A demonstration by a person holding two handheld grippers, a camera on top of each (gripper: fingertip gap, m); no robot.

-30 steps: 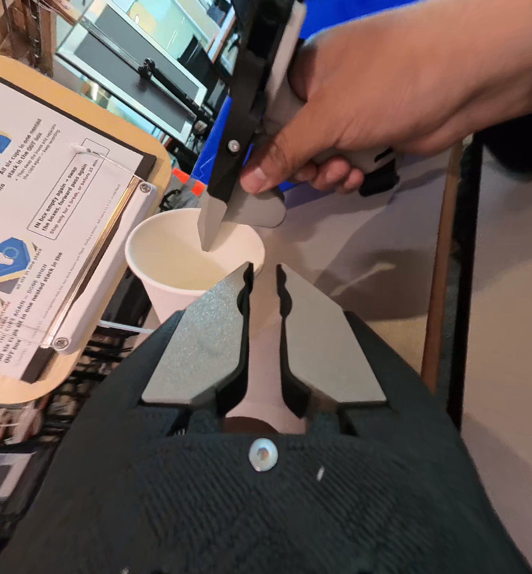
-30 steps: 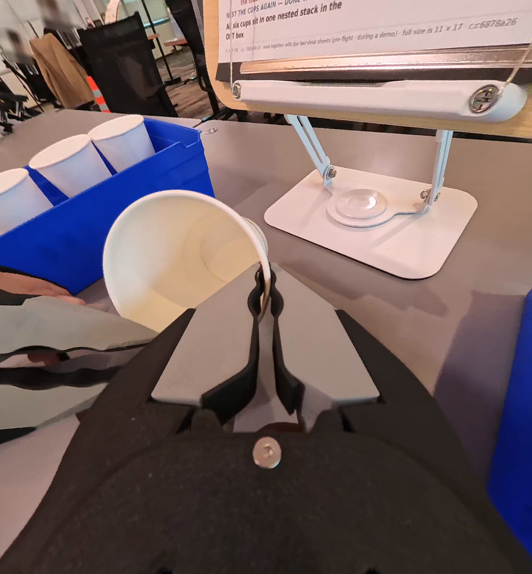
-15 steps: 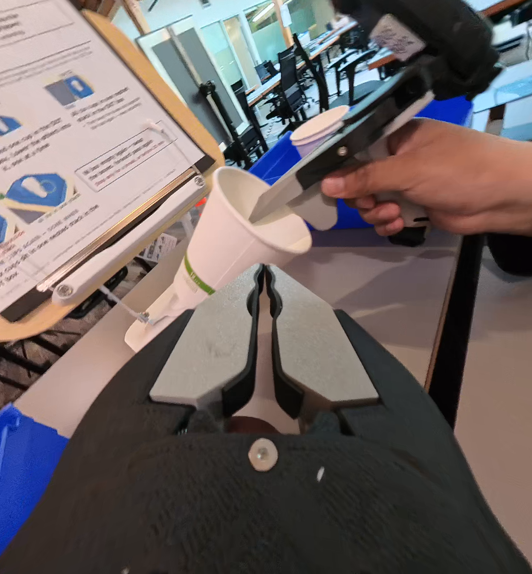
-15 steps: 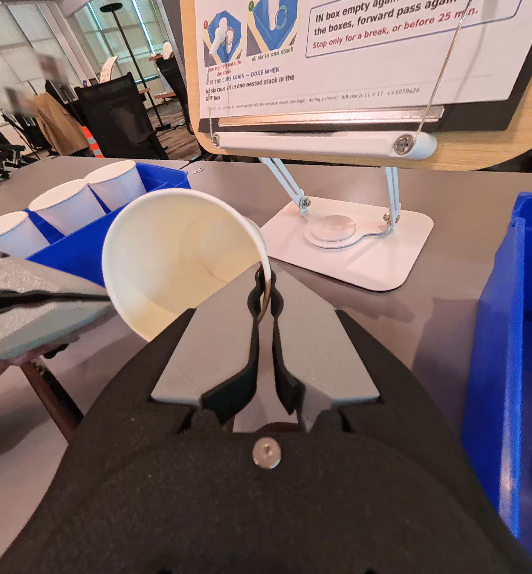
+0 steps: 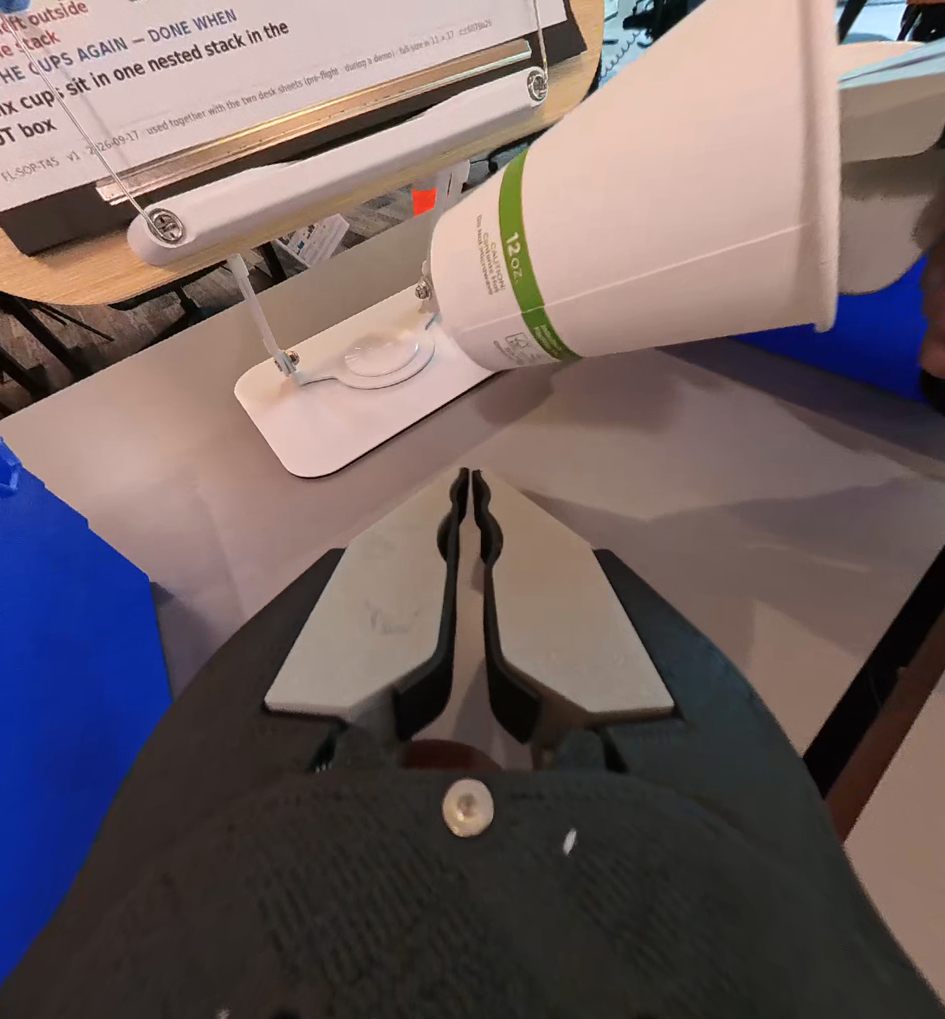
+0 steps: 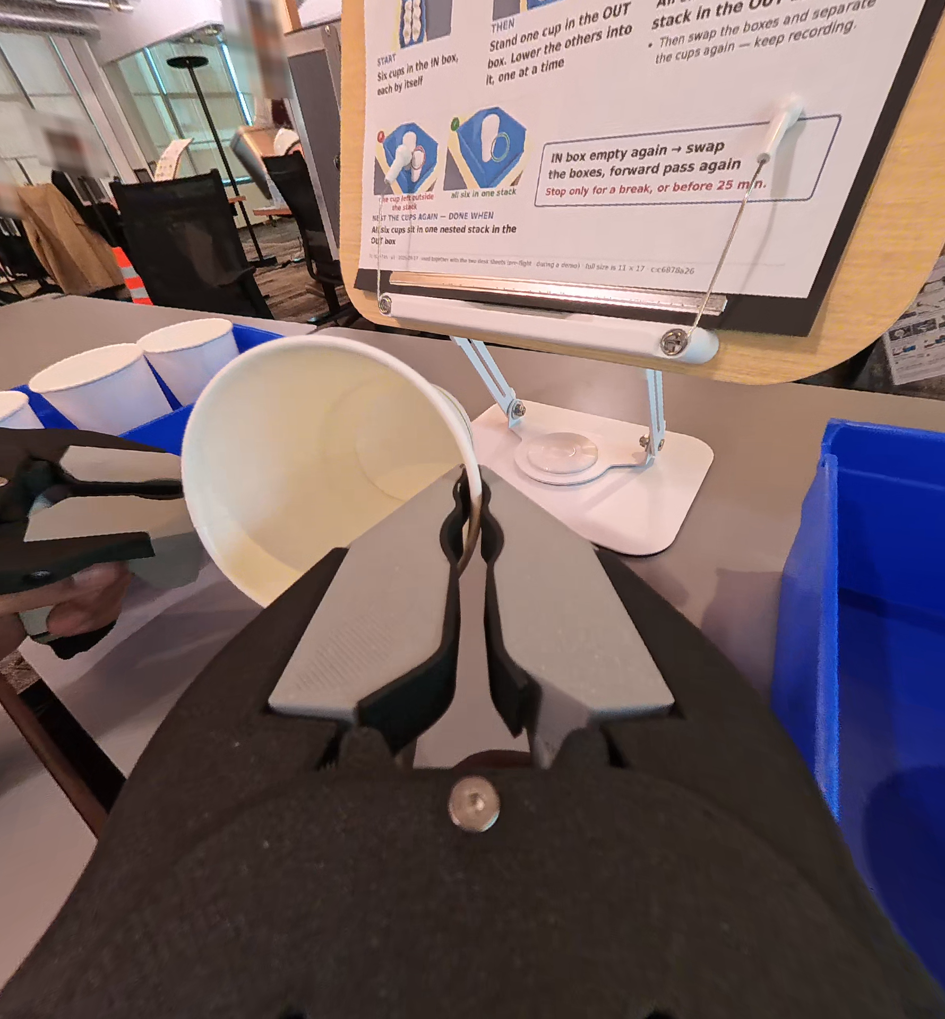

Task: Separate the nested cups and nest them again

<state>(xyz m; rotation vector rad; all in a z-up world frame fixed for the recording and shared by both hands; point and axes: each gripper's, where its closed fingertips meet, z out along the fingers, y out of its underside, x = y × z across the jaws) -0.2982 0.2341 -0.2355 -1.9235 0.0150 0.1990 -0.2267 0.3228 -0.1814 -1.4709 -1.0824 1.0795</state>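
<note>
Left wrist view: the left tongs [image 5: 469, 478] are pinched nearly together with nothing between them, hovering over the grey surface [image 5: 680, 496] just in front of the stand [image 5: 360, 408]. A white cup [image 5: 652, 220] with a green band hangs tilted above the stand's base, its mouth to the right, where the right tongs [image 5: 900, 110] hold its rim. A blue bin [image 5: 45, 661] lies left of the stand.

Right wrist view: the right tongs [image 6: 471, 496] are clamped on the cup [image 6: 316, 457] rim, the cup tipped so its mouth faces the camera, just left of the stand [image 6: 597, 474]. The left tongs [image 6: 145, 513] sit left of the cup. Three more cups [image 6: 101, 386] stand in a bin [image 6: 156, 430] left of the stand; another bin [image 6: 900, 606] lies to its right.
</note>
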